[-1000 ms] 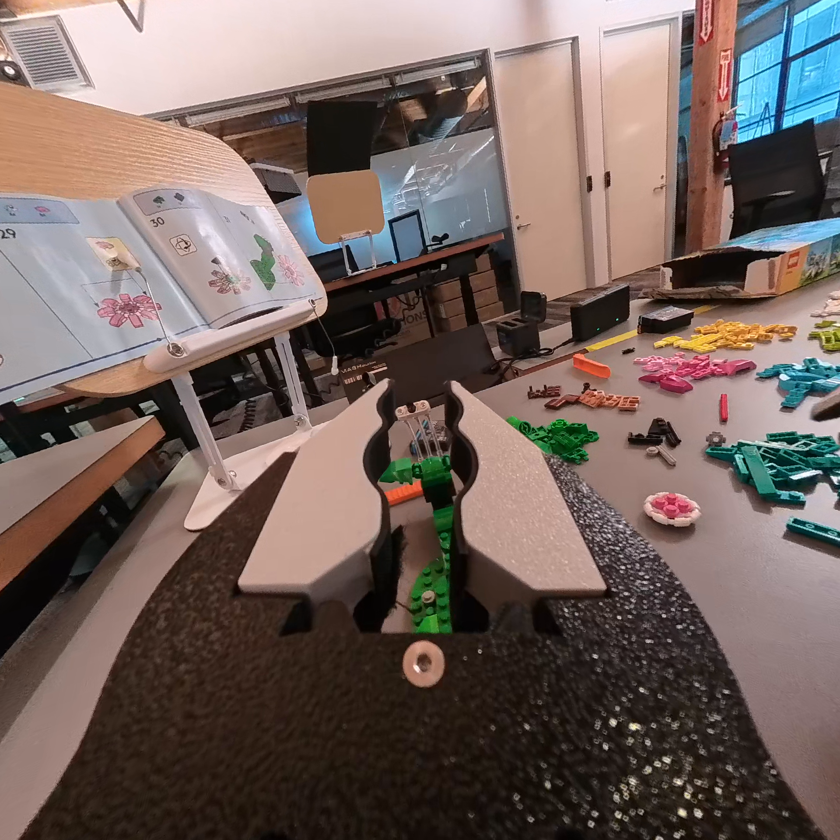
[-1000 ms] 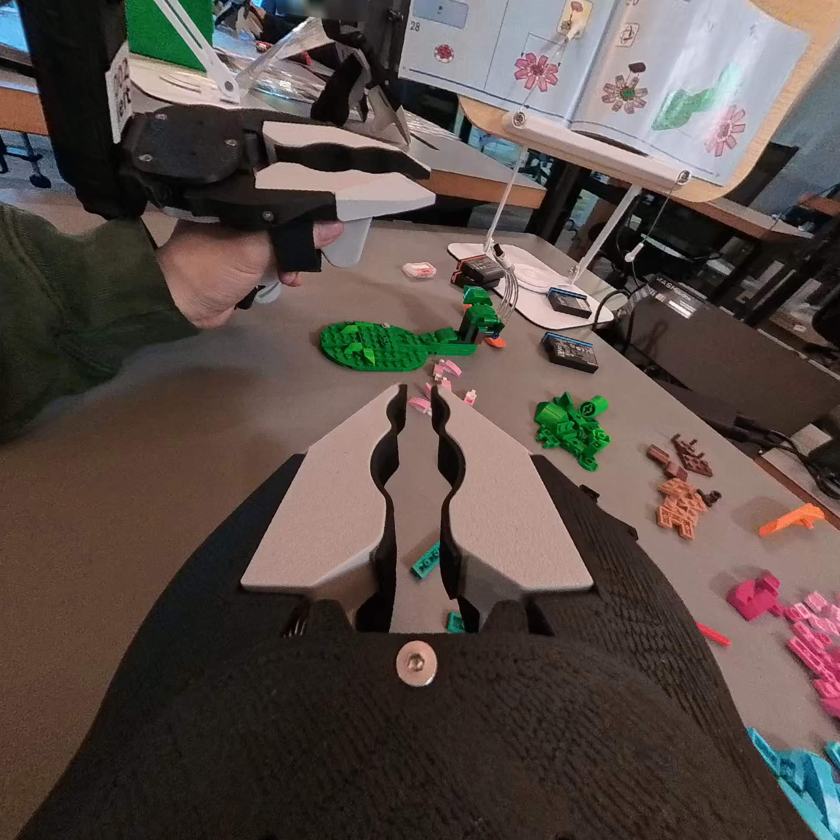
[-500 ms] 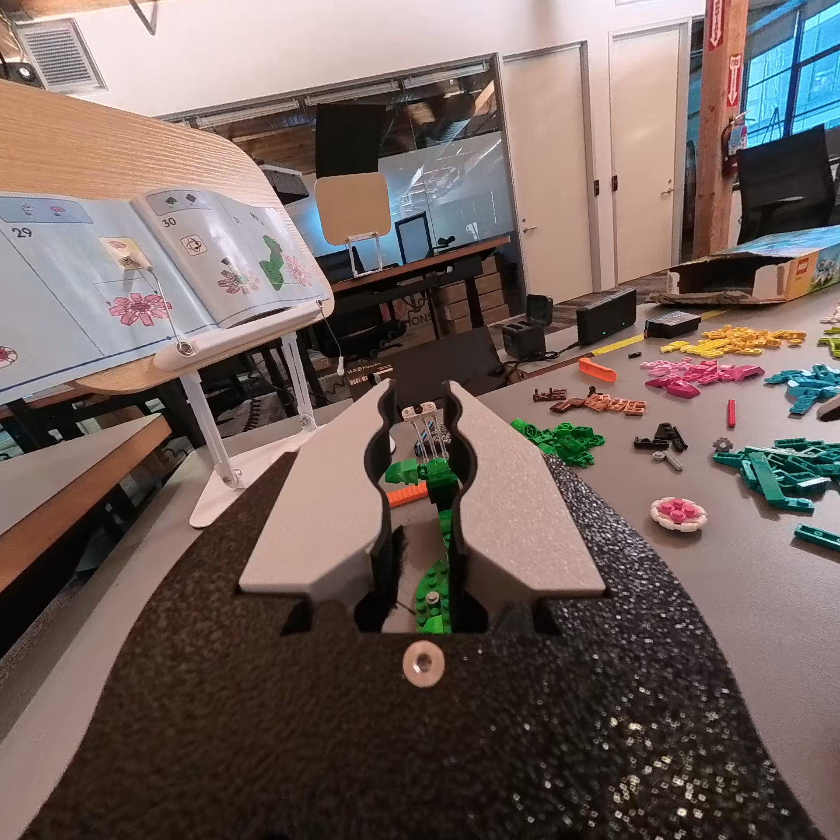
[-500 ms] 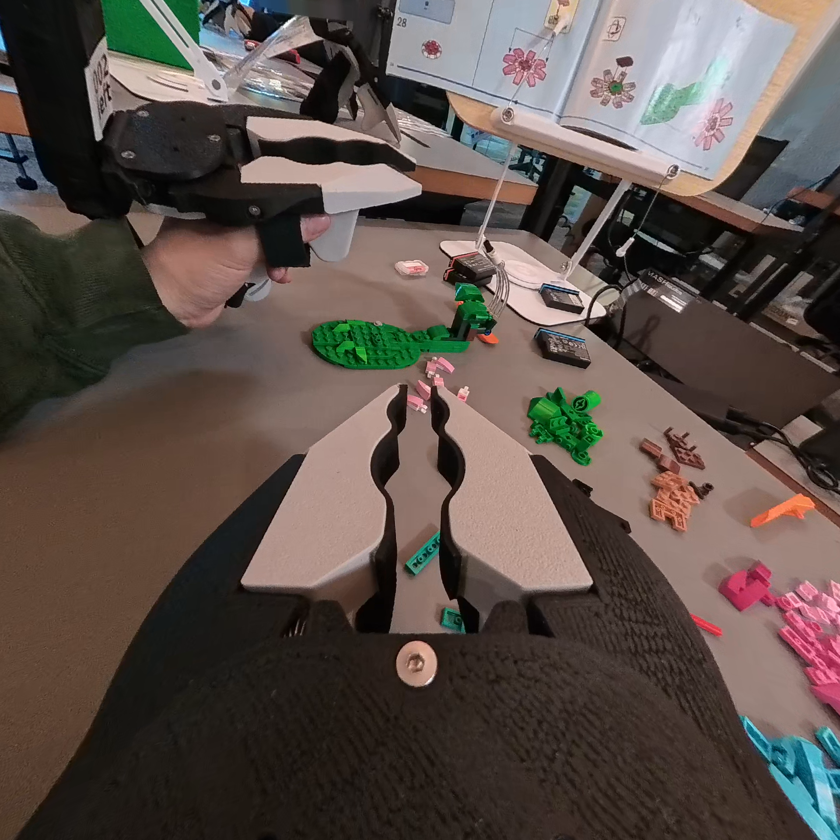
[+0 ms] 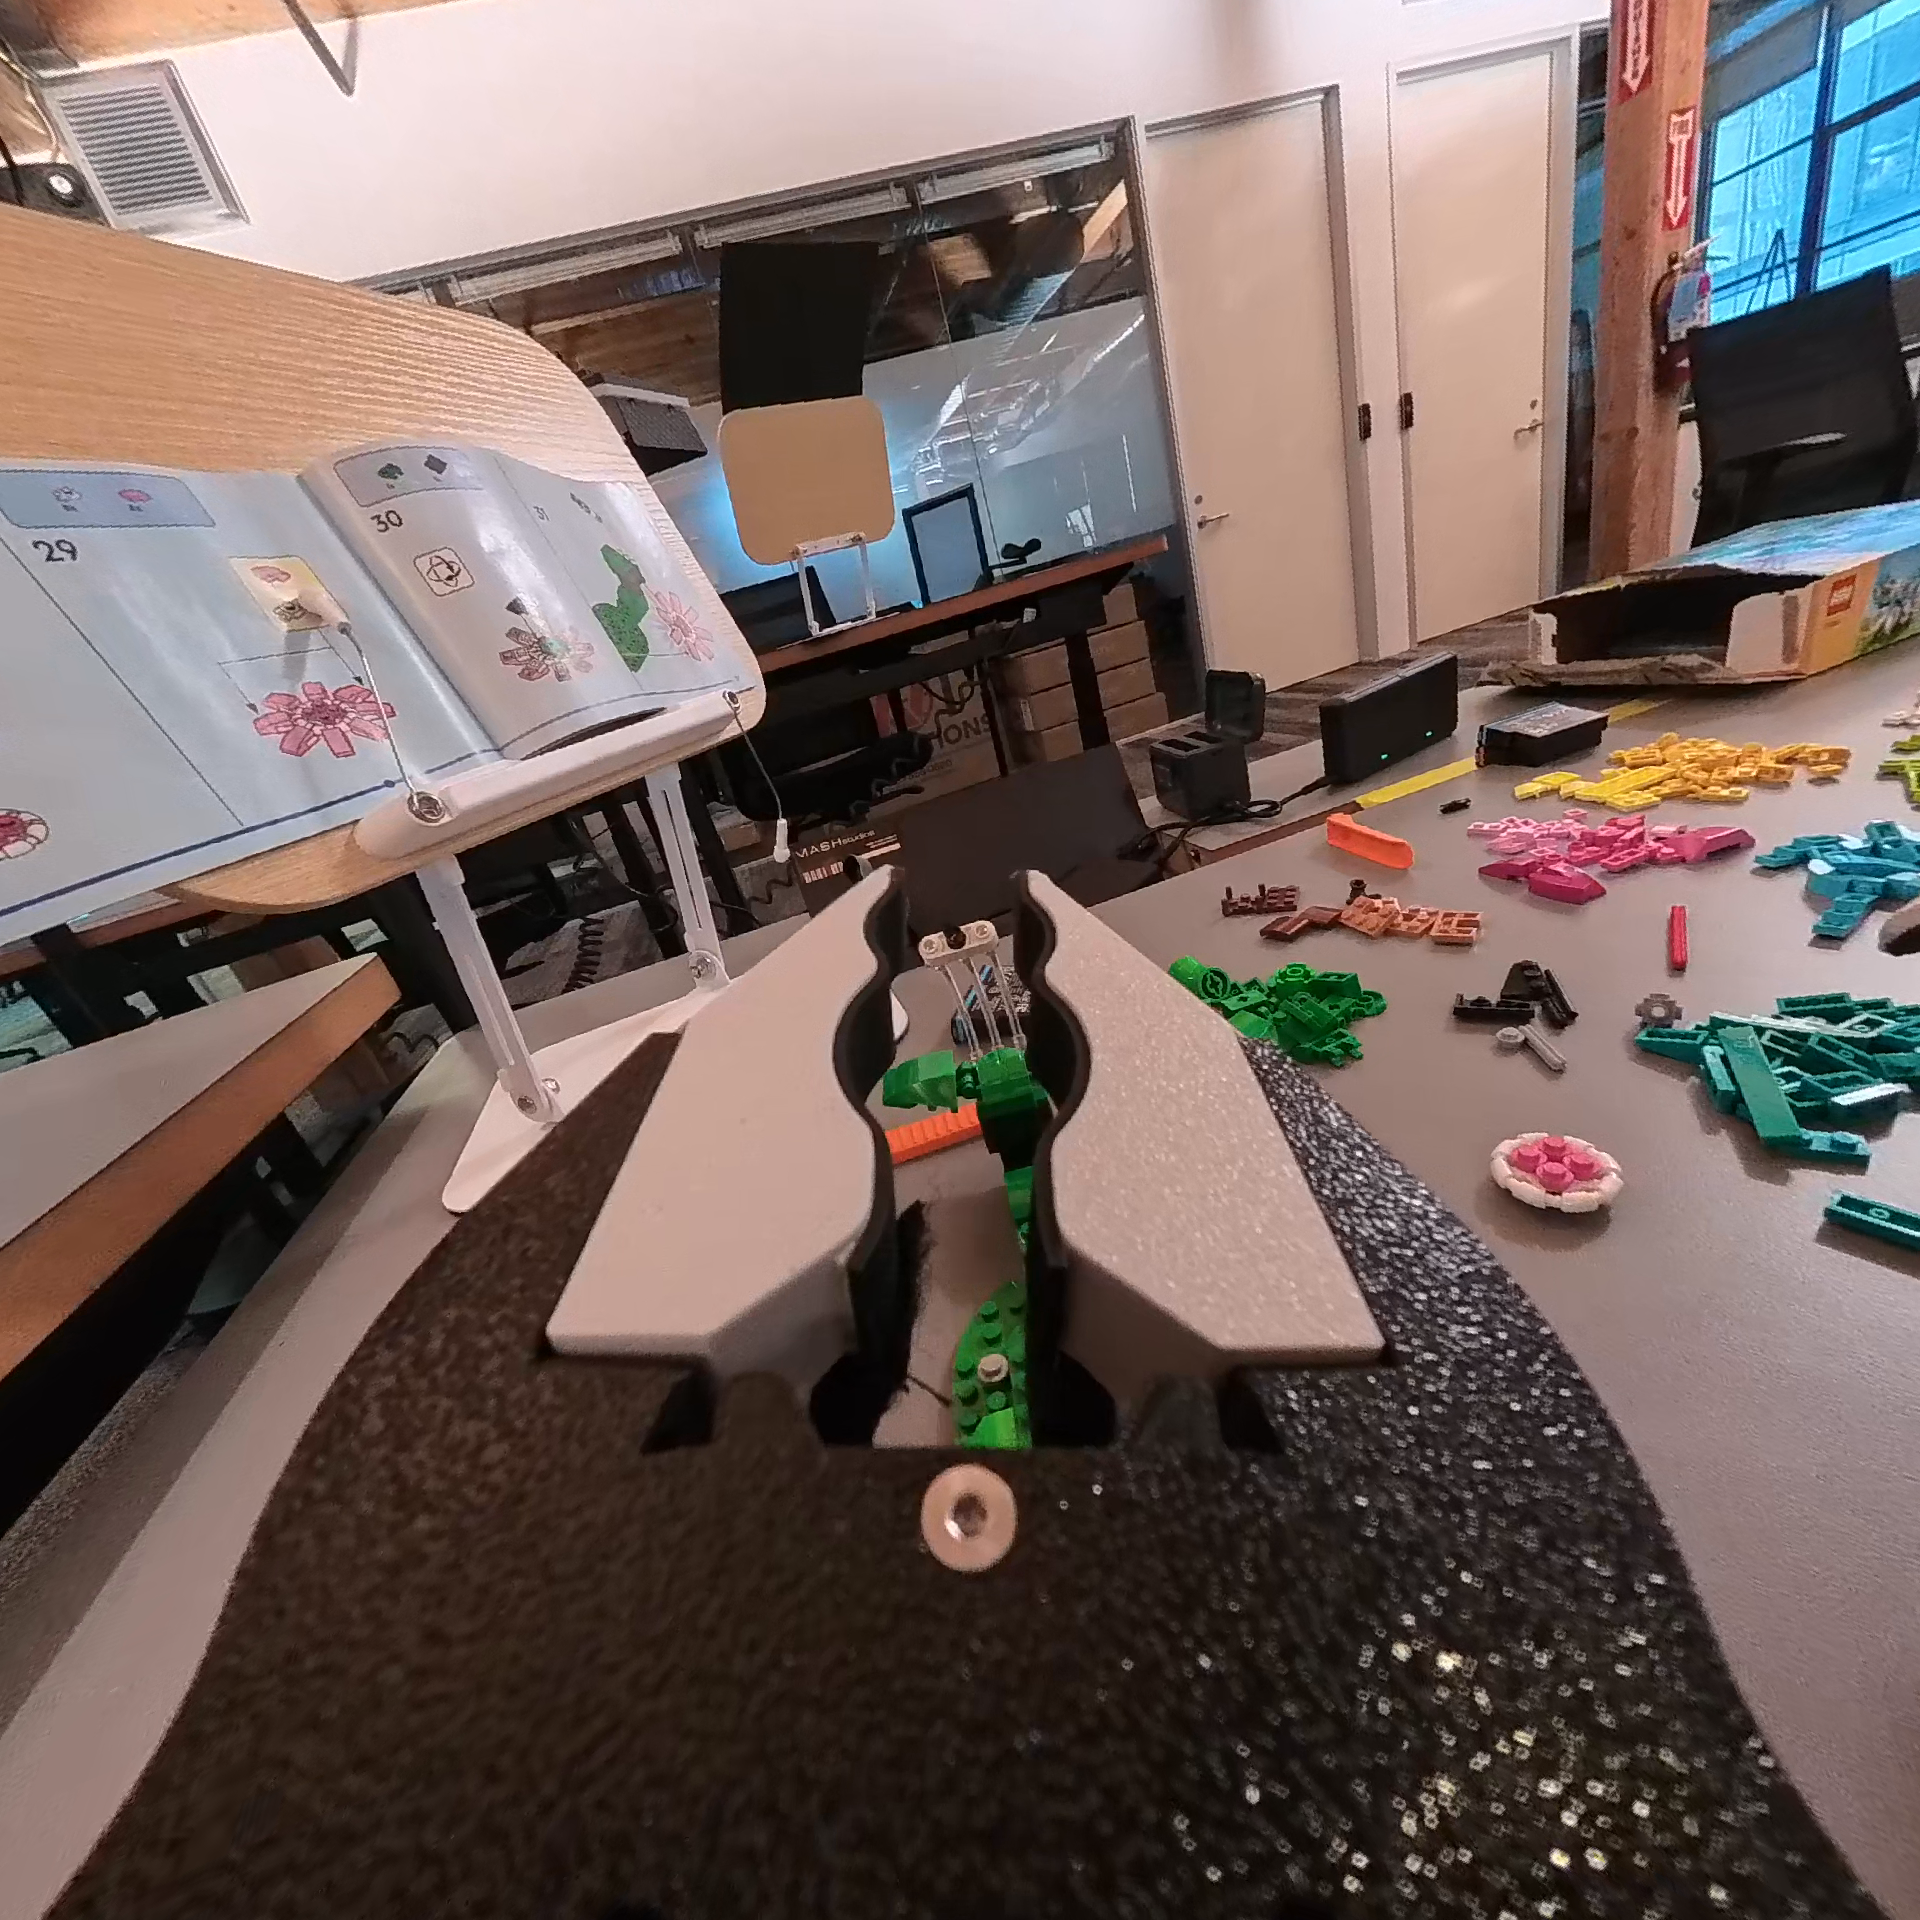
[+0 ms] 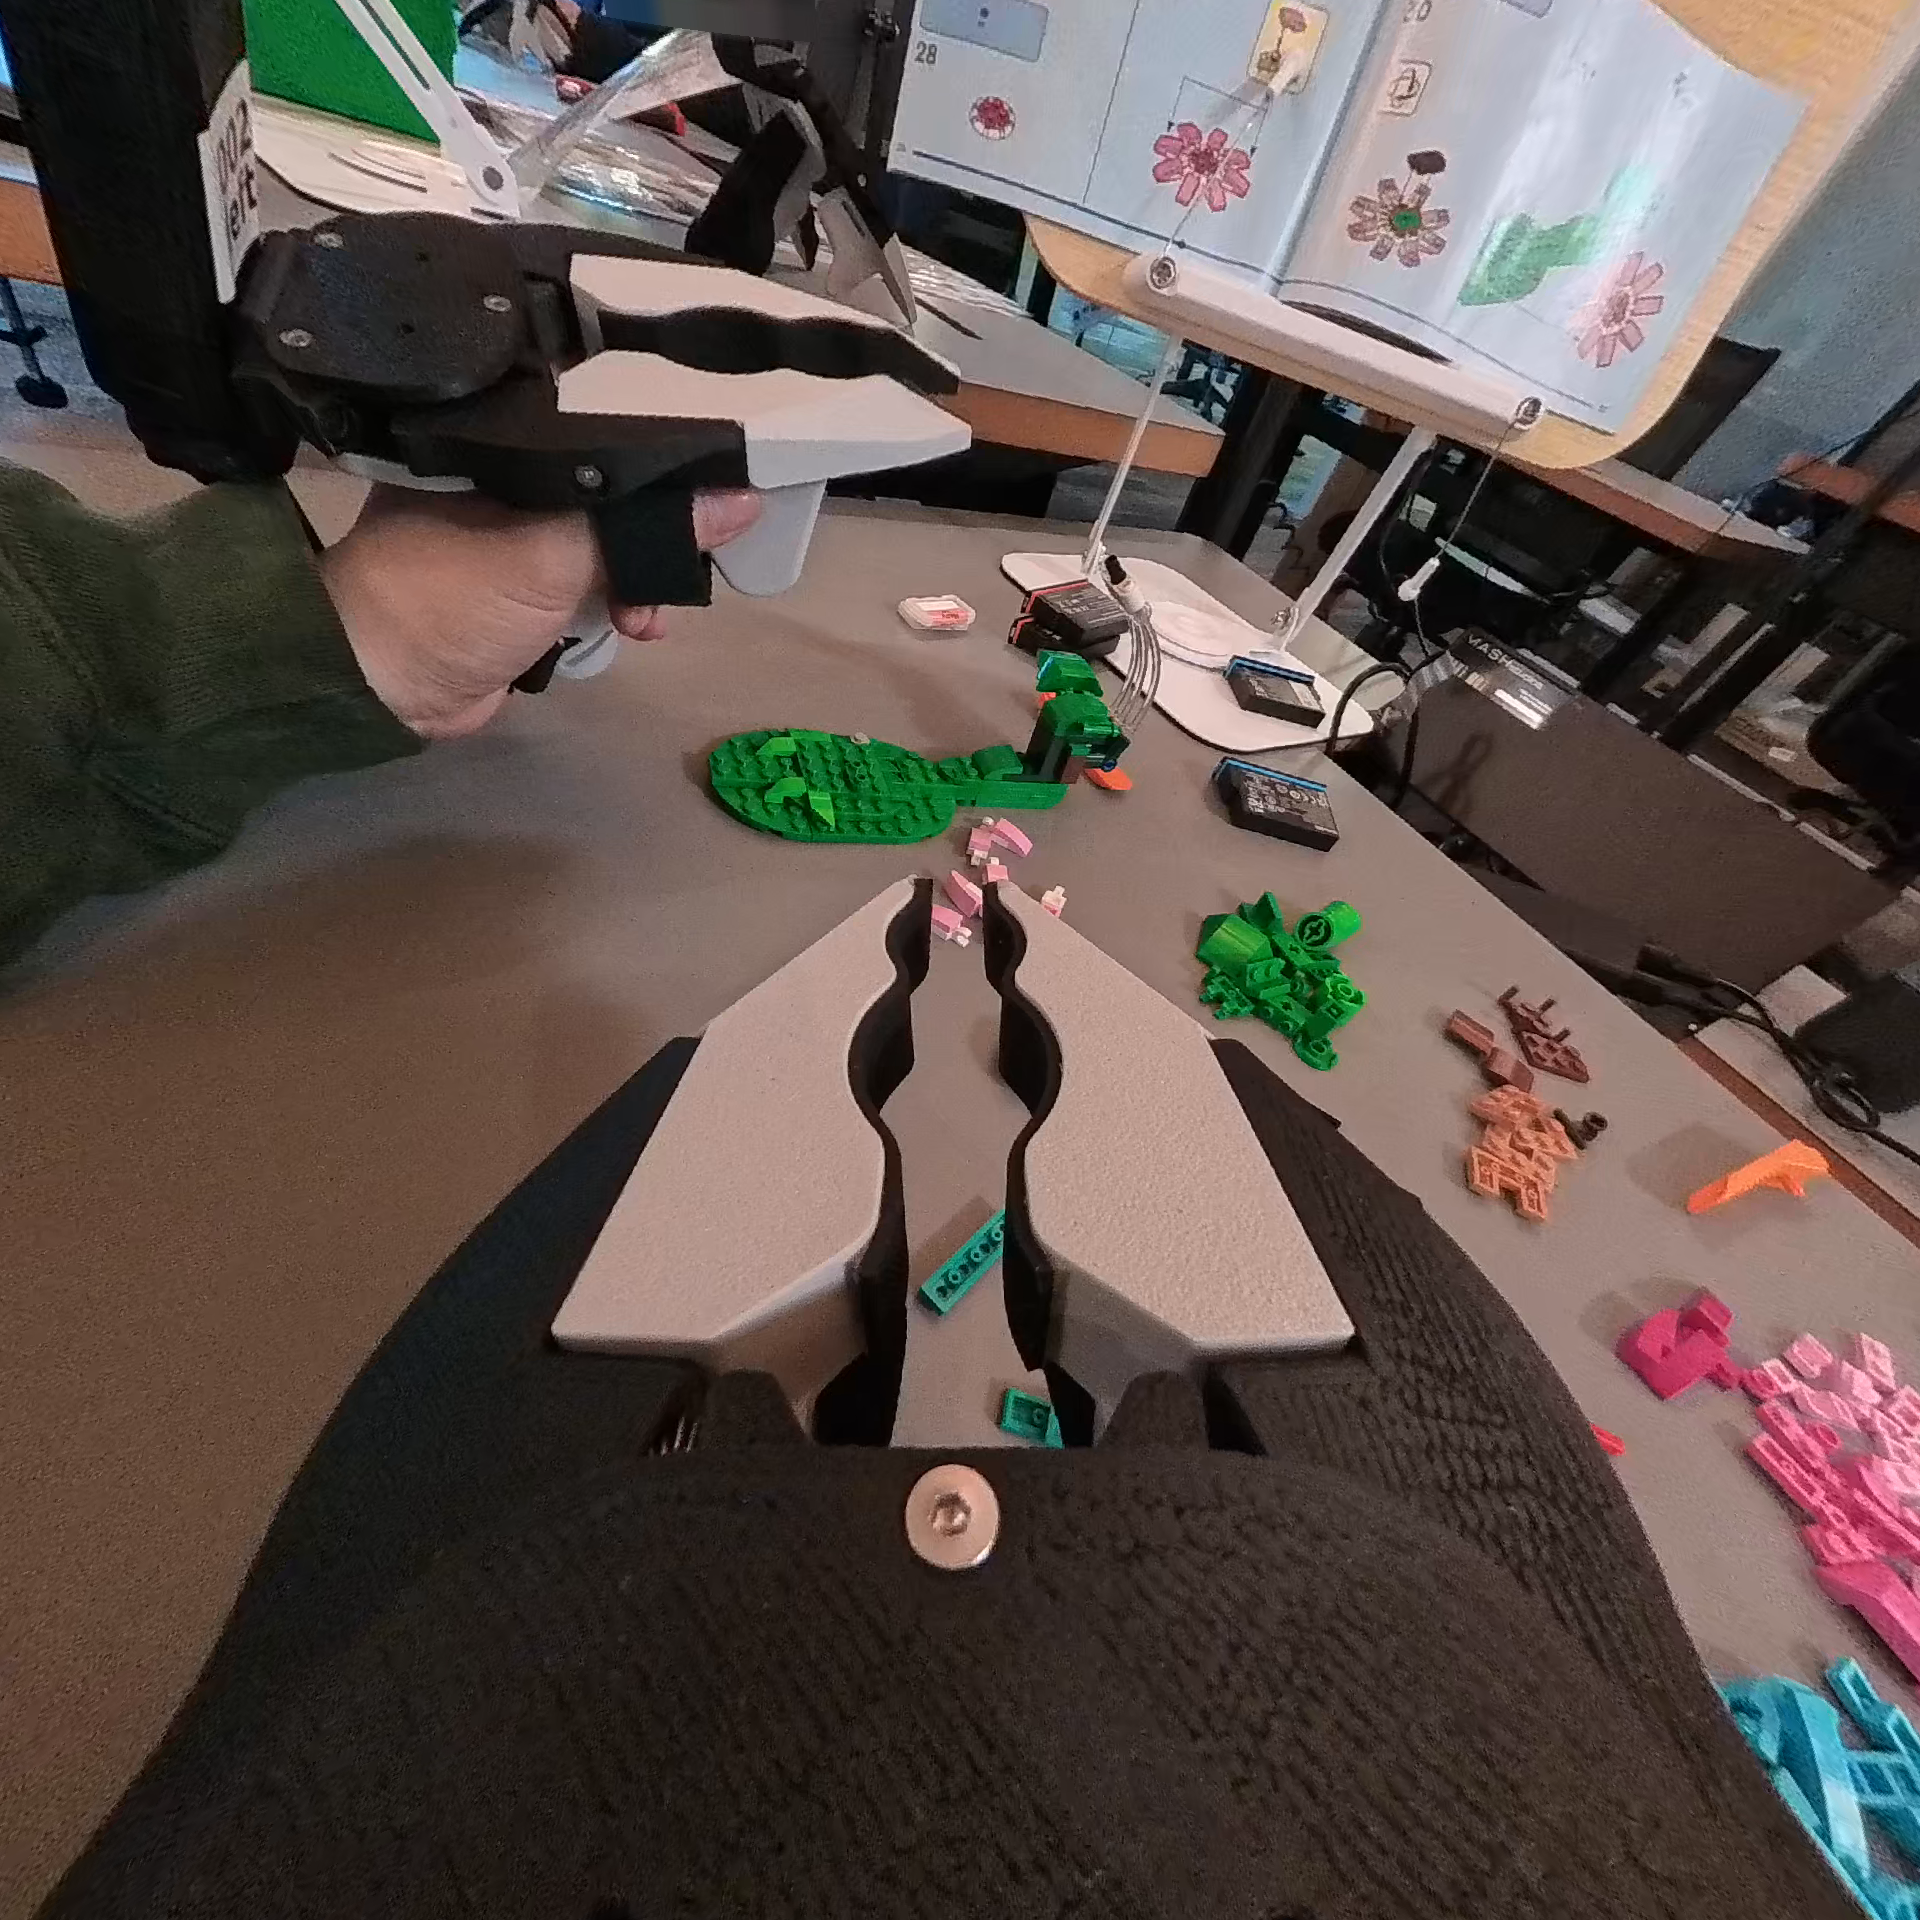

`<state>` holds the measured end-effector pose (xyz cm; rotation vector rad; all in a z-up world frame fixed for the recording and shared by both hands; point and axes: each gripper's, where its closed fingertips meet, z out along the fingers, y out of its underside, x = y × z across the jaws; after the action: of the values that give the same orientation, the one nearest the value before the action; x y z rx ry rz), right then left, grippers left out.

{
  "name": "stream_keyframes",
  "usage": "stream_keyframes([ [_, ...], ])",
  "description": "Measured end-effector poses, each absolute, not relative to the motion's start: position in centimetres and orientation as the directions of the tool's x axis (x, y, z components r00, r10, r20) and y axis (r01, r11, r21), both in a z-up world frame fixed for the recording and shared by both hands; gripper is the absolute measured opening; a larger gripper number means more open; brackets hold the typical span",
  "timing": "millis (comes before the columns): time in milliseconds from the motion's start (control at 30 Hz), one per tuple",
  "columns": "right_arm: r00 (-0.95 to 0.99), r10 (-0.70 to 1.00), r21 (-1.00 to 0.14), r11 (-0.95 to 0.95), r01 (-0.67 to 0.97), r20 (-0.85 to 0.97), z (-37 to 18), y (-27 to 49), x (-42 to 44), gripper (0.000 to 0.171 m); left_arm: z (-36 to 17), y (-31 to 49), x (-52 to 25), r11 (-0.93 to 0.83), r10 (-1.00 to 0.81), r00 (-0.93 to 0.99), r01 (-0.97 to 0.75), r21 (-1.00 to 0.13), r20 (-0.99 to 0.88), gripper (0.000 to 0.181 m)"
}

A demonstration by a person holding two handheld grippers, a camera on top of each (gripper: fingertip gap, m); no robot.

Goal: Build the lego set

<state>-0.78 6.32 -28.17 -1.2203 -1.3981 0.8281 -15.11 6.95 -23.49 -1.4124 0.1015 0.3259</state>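
Black textured gripper bodies — grey wavy-edged fingers [image 6: 1164, 1143], one silver screw each; green knitted sleeve [image 6: 156, 686].

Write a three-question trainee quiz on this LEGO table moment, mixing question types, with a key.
1. True or false: the left tool is gripping the green build.
2. Multiple choice: between the right tool tips and the green build lie small A) yellow, B) light pink, C) orange pieces.
3. Fill in: the instruction booklet sits open on a white ____.

Key: 1 false, it hovers above with nothing between its fingers; 2 B; 3 stand.
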Motion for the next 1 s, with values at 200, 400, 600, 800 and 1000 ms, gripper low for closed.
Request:
stream_keyframes([
  [200, 0.085, 0.959, -0.941, 0.244, 0.235, 0.270, -28.1, 6.5, -0.7, 0.008, -23.3, 6.8, -15.3, 0.130, 0.177, 0.950, -0.283, -0.950, -0.259, 0.017],
  [400, 0.182, 0.931, -0.934, 0.269, 0.237, 0.315, -26.9, 9.5, 0.9, 0.009, -23.0, 6.7, -14.8, 0.148, 0.160, 0.950, -0.292, -0.945, -0.269, 0.017],
  [600, 0.147, 0.922, -0.900, 0.299, 0.318, 0.358, -28.2, 11.5, 2.2, 0.017, -23.0, 7.0, -7.7, 0.243, -0.201, 0.923, -0.279, -0.929, -0.330, 0.037],
  [800, 0.060, 0.943, -0.885, 0.285, 0.368, 0.328, -30.0, 9.9, 1.3, 0.030, -21.6, 6.5, -10.9, 0.261, -0.019, 0.957, -0.274, -0.926, -0.288, 0.034],
  [1000, -0.011, 0.974, -0.856, 0.205, 0.475, 0.226, -32.9, 9.4, -0.3, 0.047, -20.8, 5.9, -13.4, 0.273, 0.147, 0.940, -0.336, -0.901, -0.307, 0.034],
])
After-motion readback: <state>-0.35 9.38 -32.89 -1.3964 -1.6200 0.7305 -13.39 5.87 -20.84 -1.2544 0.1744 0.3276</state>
